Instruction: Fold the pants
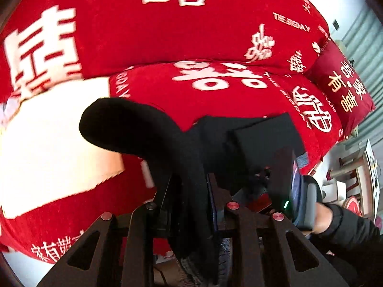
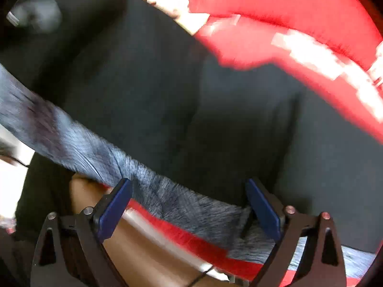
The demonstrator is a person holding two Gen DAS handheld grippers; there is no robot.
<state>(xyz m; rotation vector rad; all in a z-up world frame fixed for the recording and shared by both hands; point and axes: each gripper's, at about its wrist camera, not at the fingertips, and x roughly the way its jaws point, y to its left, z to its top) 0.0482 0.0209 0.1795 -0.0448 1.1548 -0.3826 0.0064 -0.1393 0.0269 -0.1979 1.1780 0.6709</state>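
- Left wrist view: nearest the lens, the left gripper (image 1: 189, 191) has its fingers drawn narrow, pinched on a bunch of the black pants (image 1: 134, 124).
- The pinched cloth rises between the fingers and curls over in a rounded fold to the left, lifted above the red bedspread (image 1: 167, 31).
- To the right, a flatter part of the pants lies on the bedspread; a sleeved hand (image 1: 320, 217) grips the other tool at the right edge.
- Right wrist view: nearest, the right gripper (image 2: 189, 205) stands wide, blue pads (image 2: 115, 210) well apart.
- The pants (image 2: 167, 100) spread flat ahead of it; their grey furry edge (image 2: 182, 201) runs between the pads, which do not press on it.
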